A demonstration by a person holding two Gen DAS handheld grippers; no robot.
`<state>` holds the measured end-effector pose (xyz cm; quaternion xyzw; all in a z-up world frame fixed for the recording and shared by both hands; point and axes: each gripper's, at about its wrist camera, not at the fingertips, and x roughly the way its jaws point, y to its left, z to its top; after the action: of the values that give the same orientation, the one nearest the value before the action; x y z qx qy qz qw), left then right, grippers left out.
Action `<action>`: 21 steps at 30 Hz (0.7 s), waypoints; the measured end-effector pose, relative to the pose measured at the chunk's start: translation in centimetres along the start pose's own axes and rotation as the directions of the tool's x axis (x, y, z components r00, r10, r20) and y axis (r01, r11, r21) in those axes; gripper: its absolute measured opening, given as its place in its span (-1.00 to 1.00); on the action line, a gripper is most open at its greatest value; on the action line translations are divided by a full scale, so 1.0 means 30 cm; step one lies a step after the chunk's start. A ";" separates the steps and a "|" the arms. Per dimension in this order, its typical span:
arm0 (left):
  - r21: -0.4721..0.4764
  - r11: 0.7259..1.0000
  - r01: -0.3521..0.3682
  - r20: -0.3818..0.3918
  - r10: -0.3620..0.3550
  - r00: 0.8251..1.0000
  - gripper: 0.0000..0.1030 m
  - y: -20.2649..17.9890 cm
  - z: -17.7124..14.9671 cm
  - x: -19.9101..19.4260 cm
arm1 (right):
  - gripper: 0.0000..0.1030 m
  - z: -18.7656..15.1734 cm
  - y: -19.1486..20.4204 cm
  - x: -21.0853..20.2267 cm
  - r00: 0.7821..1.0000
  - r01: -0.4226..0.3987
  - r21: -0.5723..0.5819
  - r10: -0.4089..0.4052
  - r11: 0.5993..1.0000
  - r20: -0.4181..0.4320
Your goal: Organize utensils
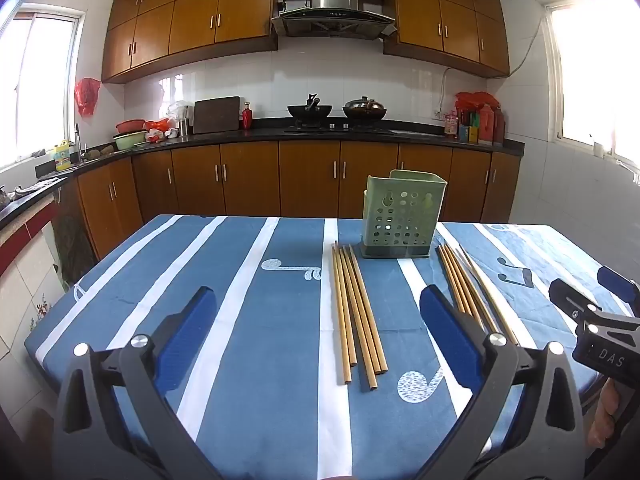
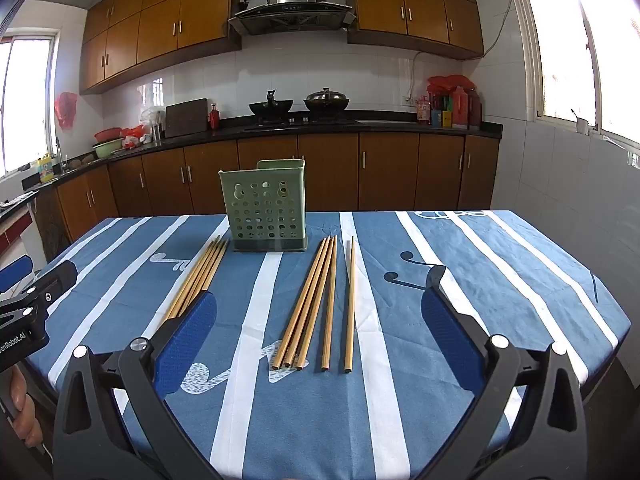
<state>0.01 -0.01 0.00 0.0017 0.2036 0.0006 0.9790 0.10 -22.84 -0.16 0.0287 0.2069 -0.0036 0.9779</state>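
A green perforated utensil holder point(image 1: 402, 216) point(image 2: 266, 208) stands upright at the far middle of the table. Two groups of wooden chopsticks lie flat in front of it: a left group point(image 1: 358, 312) point(image 2: 198, 278) and a right group point(image 1: 472, 292) point(image 2: 316, 304). My left gripper point(image 1: 318, 320) is open and empty above the near edge, with the left group between its fingers. My right gripper point(image 2: 320, 312) is open and empty, with the right group between its fingers. Each gripper shows at the edge of the other's view, the right one point(image 1: 592, 304) and the left one point(image 2: 36, 280).
The table carries a blue cloth with white stripes point(image 1: 248, 280) point(image 2: 460, 264). Behind it runs a kitchen counter with a stove and two woks point(image 1: 336, 114), brown cabinets and windows at both sides.
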 end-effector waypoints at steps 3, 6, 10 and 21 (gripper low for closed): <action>-0.001 1.000 0.000 0.001 0.000 1.000 0.92 0.000 0.000 -0.001 | 0.97 -0.001 0.000 0.001 1.000 0.000 0.000 0.000 1.000 -0.002; -0.003 1.000 -0.002 0.003 0.002 1.000 0.92 0.001 0.002 -0.004 | 0.97 -0.001 0.000 0.001 1.000 -0.001 0.001 0.001 1.000 -0.004; -0.001 1.000 0.000 0.000 0.000 1.000 0.92 0.000 0.000 0.000 | 0.97 -0.003 -0.001 0.001 1.000 -0.001 0.002 0.001 1.000 -0.003; -0.002 1.000 0.000 0.000 0.000 1.000 0.92 0.001 0.000 0.000 | 0.97 -0.006 -0.002 0.002 1.000 -0.002 0.002 0.002 1.000 -0.003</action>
<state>0.01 0.01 0.01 0.0005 0.2036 0.0008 0.9791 0.10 -22.90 -0.36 0.0298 0.2083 -0.0030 0.9776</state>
